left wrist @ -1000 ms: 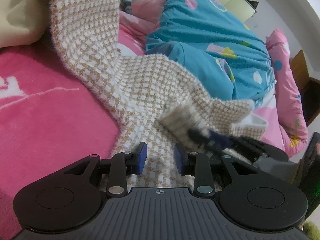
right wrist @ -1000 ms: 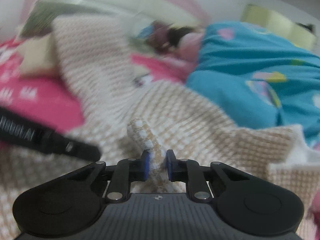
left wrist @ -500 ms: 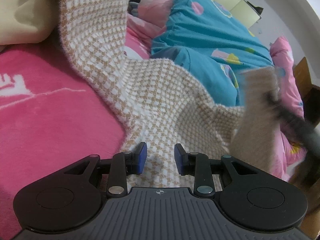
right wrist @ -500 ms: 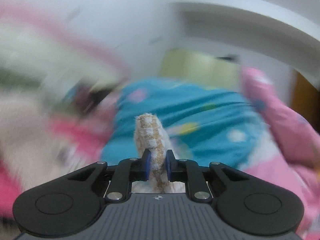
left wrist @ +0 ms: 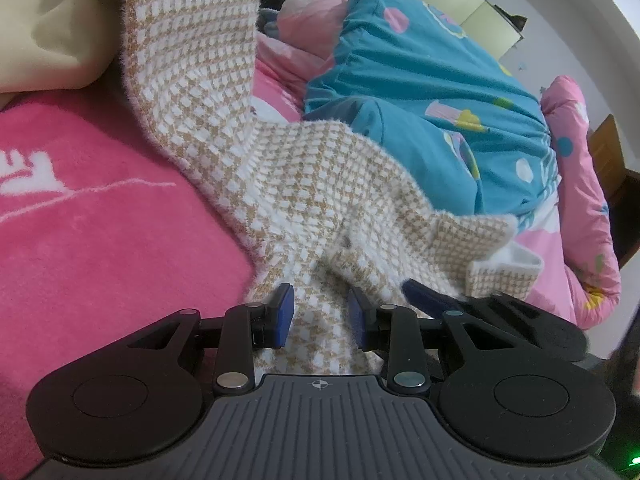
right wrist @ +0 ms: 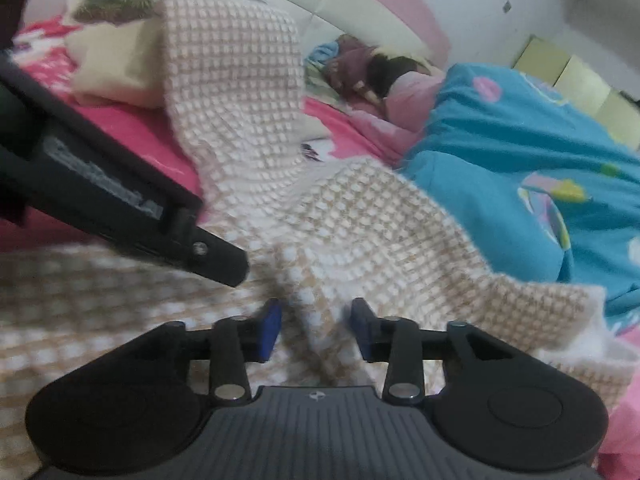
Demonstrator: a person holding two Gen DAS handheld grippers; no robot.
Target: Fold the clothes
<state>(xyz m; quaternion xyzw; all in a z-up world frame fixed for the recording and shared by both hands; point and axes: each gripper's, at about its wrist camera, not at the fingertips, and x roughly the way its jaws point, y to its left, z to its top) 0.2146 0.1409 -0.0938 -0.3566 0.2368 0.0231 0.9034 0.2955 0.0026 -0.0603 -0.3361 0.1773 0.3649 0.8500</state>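
— Looking along my left gripper (left wrist: 320,312), I had the beige-and-white knit garment (left wrist: 304,184) spread over the pink blanket (left wrist: 100,232), with its long strip running up toward the cream pillow (left wrist: 56,20).

— Where were the edges, and what room did you have?

— The garment's left edge ran diagonally across the blanket, and everything left of that edge was bare pink plush, so that side was open. On the right it was tight: the garment's fuzzy far edge lay against the blue patterned quilt (left wrist: 432,92), and a white-lined corner (left wrist: 504,272) sat just beside the pink quilt (left wrist: 576,184). A person (right wrist: 384,68) lay under the covers at the far end.

— And the fingers?

— Both pairs were released. My left gripper's 2 blue pads (left wrist: 283,312) stood apart with knit fabric lying between them, clamped on nothing. My right gripper (right wrist: 316,330) was parted about as wide; a raised fold of the garment (right wrist: 316,312) stood in the gap, though the blur kept me from telling whether either pad touched it.

— Were the 2 tools close?

— Very. The right gripper's blue tip sat just beside my left one's right finger, low over the garment's near part.
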